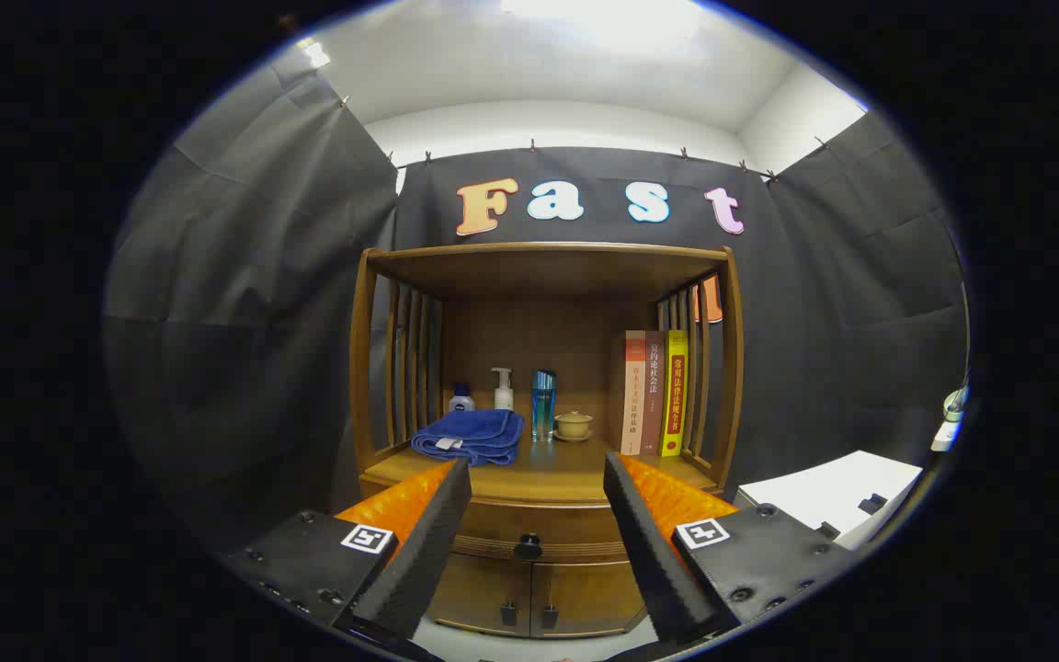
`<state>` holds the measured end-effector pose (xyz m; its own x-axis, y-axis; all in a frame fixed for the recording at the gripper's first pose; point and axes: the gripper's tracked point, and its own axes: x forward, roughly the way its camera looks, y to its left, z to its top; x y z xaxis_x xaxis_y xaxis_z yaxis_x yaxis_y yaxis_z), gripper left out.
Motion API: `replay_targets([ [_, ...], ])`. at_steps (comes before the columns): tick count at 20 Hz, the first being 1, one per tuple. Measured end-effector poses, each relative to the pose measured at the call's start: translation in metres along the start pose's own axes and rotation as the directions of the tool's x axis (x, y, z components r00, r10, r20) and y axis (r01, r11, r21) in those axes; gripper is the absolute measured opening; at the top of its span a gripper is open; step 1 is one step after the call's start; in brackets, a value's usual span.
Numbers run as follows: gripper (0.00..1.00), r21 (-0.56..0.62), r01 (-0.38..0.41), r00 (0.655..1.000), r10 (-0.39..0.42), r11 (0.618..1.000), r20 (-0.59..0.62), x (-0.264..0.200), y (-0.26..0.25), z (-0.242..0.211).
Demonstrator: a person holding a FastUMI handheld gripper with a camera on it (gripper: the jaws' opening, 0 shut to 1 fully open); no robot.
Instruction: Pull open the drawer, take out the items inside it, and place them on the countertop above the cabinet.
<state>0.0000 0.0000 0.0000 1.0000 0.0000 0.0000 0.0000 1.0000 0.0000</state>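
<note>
Drawer (529, 531) of brown wood is sitting closed beneath the countertop (566, 464), its dark round knob (528, 547) showing between our fingers. We are holding the gripper (537, 478) with fingers spread apart, gripping nothing, just short of the cabinet (543, 588).

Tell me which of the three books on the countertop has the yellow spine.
The yellow book, outermost of the three, beside the cabinet's side slats. The other two have orange-white and brown spines. The tool is open, well short of the drawer knob.
</note>
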Motion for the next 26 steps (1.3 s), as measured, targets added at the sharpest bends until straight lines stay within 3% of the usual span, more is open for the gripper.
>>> replay_targets([
  [26, 0.96, 0.003, 0.018, 1.000, -0.018, 1.000, -0.002, -0.0001, -0.0027, 0.0001],
])
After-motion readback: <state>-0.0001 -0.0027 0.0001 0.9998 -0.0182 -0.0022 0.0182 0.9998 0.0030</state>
